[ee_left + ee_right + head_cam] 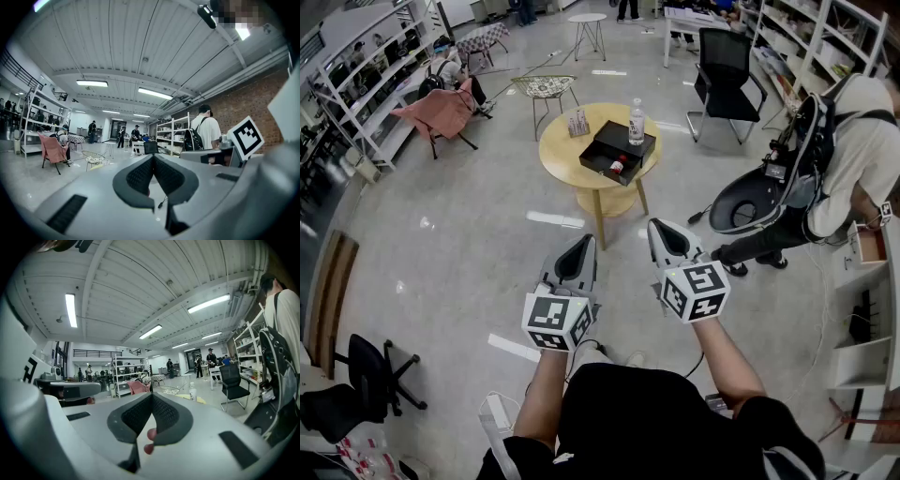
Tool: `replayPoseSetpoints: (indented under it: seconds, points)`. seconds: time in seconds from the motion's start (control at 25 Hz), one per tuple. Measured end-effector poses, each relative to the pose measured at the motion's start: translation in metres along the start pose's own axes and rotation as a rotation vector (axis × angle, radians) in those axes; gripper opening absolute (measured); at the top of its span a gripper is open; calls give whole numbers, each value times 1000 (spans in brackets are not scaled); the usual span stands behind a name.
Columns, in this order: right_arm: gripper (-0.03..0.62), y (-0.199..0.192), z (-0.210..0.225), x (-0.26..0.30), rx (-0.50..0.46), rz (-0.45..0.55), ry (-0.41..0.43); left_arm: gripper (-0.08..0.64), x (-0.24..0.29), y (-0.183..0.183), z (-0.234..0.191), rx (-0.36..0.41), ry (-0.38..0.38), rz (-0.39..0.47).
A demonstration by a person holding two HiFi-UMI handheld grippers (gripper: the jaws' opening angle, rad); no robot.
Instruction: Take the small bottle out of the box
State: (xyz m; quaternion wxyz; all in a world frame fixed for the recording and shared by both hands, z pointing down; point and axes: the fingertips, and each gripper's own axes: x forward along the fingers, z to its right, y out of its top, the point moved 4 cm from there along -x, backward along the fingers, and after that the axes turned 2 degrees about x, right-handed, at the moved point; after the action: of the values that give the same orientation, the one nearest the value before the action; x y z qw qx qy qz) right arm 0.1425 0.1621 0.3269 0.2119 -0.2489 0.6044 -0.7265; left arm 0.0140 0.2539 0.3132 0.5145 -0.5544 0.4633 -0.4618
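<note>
Left tongs (579, 246): held low in the head view, over the floor and well apart from the work. In the left gripper view the tongs (153, 157) stand together, tips meeting, with nothing between them.

Right tongs (664, 228): just beside the left pair, at like height. In the right gripper view the tongs (151, 396) are likewise together and hold nothing.

Tabletop (565, 155): round, light wood, standing on the grey floor ahead of both tongs.

Black box (623, 141): shallow and open, on the right half of the tabletop.

Small bottle (617, 167): lies on its side inside the black box, in the part nearer the camera and towards that part's right edge. It shows a white portion and a red portion. It is too small in the view for any label or cap detail.

Clear plastic bottle (637, 122): upright on the tabletop, just behind the box, with a white cap. It also shows in the right gripper view (192, 391).

Small card stand (577, 122): upright on the tabletop, left of the box.

A person with a backpack (853, 155) stands at the right, well apart from the tabletop. A black office chair (725, 67) stands behind.
</note>
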Motion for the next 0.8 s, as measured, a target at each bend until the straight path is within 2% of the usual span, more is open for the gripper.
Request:
replayPoseSetpoints:
  seconds: [0.36,0.8]
  points:
    - [2,-1,12,-2,15,0,-4,11,11,2,9,-6,-11,21]
    - [2,0,29,17,18,-4,-26,11,39,4,-4,-8,-25,34]
